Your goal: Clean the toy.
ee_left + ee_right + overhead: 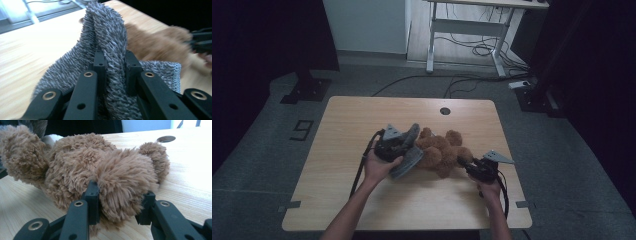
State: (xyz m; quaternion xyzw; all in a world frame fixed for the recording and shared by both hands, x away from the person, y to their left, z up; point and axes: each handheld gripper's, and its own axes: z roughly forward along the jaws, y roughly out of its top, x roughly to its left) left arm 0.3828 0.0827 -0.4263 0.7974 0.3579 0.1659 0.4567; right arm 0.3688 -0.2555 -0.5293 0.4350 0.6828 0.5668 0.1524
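Observation:
A brown plush teddy bear (443,150) lies in the middle of the wooden table (362,120). A fuzzy grey cloth (410,150) hangs against its left side. My left gripper (408,142) is shut on a fold of the grey cloth (107,47), whose upper end stands up between the jaws in the left gripper view. My right gripper (463,162) is shut on a furry limb of the bear (122,185) at its right side, close to the tabletop. The bear's body (72,165) spreads out behind that limb.
A round cable hole (445,110) sits near the table's far edge. Beyond the table stands a white desk frame (472,30) with cables on the floor. Dark stands flank the table at left (307,85) and right (537,95).

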